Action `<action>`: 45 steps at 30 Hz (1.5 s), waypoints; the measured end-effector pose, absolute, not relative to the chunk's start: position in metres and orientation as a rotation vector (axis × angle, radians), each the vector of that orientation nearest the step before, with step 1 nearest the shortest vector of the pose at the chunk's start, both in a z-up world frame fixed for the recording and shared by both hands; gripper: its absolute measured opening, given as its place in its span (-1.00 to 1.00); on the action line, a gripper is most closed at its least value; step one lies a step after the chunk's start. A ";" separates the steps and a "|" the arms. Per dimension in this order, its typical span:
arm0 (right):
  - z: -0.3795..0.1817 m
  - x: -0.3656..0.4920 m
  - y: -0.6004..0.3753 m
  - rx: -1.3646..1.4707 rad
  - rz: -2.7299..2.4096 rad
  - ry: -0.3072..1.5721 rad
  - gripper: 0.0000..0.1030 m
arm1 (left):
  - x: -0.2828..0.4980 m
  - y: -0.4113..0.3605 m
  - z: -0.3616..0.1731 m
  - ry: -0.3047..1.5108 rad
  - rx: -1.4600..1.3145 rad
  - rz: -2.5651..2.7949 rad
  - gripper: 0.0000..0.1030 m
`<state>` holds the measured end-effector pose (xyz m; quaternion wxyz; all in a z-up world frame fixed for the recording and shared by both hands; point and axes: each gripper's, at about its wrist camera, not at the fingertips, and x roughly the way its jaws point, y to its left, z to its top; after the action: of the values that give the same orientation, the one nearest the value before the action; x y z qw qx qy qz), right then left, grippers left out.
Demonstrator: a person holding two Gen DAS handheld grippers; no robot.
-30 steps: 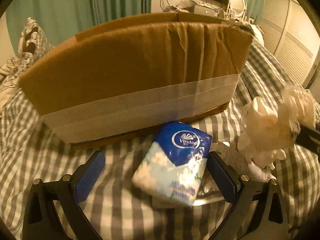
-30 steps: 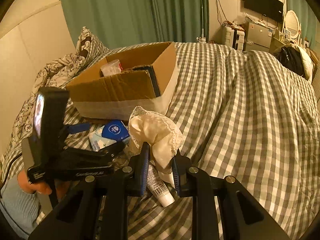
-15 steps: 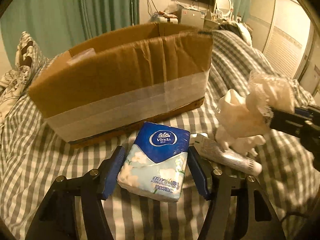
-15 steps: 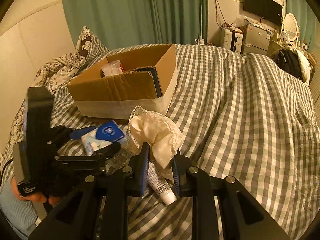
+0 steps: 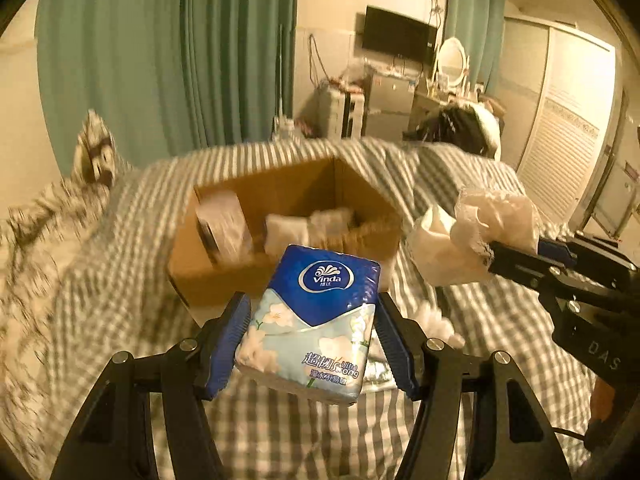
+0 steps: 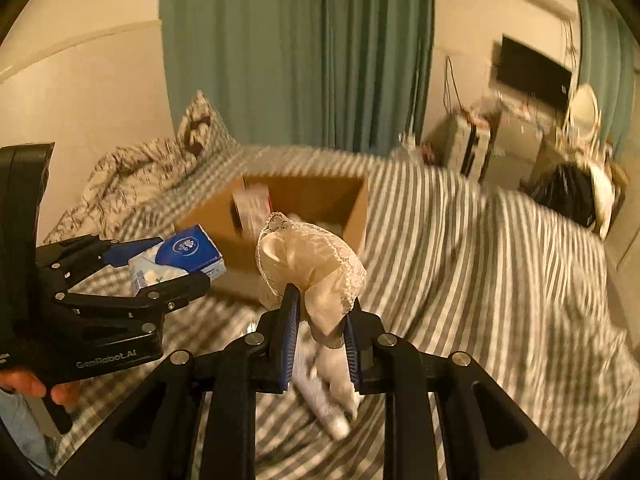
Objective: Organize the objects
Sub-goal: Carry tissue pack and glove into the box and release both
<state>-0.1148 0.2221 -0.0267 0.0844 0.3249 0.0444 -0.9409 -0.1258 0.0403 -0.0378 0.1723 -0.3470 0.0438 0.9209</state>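
My left gripper [image 5: 312, 324] is shut on a blue and white Vinda tissue pack [image 5: 316, 320] and holds it in the air in front of the open cardboard box [image 5: 280, 216]. The pack also shows in the right wrist view [image 6: 180, 260]. My right gripper [image 6: 320, 320] is shut on a cream lace-trimmed cloth [image 6: 312, 268], lifted to the right of the box [image 6: 304, 208]. The cloth also shows in the left wrist view [image 5: 468, 240]. The box holds several pale packs and a roll.
The box stands on a bed with a grey checked cover [image 6: 480, 280]. A white tube [image 6: 320, 400] lies on the cover under my right gripper. Pillows [image 5: 92, 152] lie at the far left. Green curtains, a TV and a dresser stand beyond the bed.
Both grippers have risen from the bed with their loads and now look down into the box. The left gripper closed on the tissue pack and lifted it.
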 end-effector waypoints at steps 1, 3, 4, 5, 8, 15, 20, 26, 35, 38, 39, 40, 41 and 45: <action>-0.018 -0.117 0.220 0.938 -2.812 0.151 -0.61 | -0.129 0.040 -0.029 0.132 -0.967 2.621 0.26; 0.000 -0.123 0.216 0.873 -2.818 0.183 -0.61 | -0.135 0.038 -0.012 0.145 -0.921 2.651 0.26; 0.008 -0.126 0.215 0.844 -2.820 0.195 -0.61 | -0.138 0.037 -0.003 0.151 -0.896 2.667 0.26; 0.017 -0.131 0.212 0.812 -2.824 0.209 -0.61 | -0.142 0.034 0.006 0.151 -0.873 2.680 0.26; 0.038 -0.146 0.208 0.748 -2.815 0.218 -0.61 | -0.159 0.030 0.028 0.146 -0.811 2.711 0.26; 0.063 -0.196 0.201 0.677 -2.805 0.206 -0.61 | -0.209 0.027 0.058 0.115 -0.697 2.764 0.26; 0.050 -0.236 0.203 0.702 -2.810 0.148 -0.61 | -0.249 0.026 0.040 0.092 -0.718 2.787 0.26; -0.003 -0.280 0.203 0.876 -2.750 0.103 -0.61 | -0.286 0.024 -0.026 0.115 -0.898 2.732 0.26; -0.044 -0.311 0.205 1.027 -2.728 0.100 -0.61 | -0.300 0.030 -0.075 0.135 -1.039 2.630 0.26; -0.047 -0.309 0.204 1.038 -2.733 0.085 -0.41 | -0.297 0.031 -0.078 0.120 -1.050 2.610 0.29; -0.047 -0.308 0.206 1.040 -2.741 0.080 -0.24 | -0.296 0.032 -0.077 0.113 -1.047 2.606 0.36; -0.046 -0.305 0.207 1.036 -2.752 0.073 0.15 | -0.294 0.031 -0.077 0.111 -1.042 2.608 0.44; -0.045 -0.301 0.207 1.028 -2.765 0.061 0.36 | -0.293 0.031 -0.076 0.115 -1.036 2.620 0.67; -0.032 -0.285 0.222 0.983 -2.784 -0.004 0.38 | -0.278 0.029 -0.068 0.132 -1.016 2.674 0.86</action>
<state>-0.2850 0.2220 -0.0322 0.0943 0.3314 -0.0013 -0.9388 -0.2777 0.0293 -0.0684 0.1386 -0.3514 0.0458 0.9248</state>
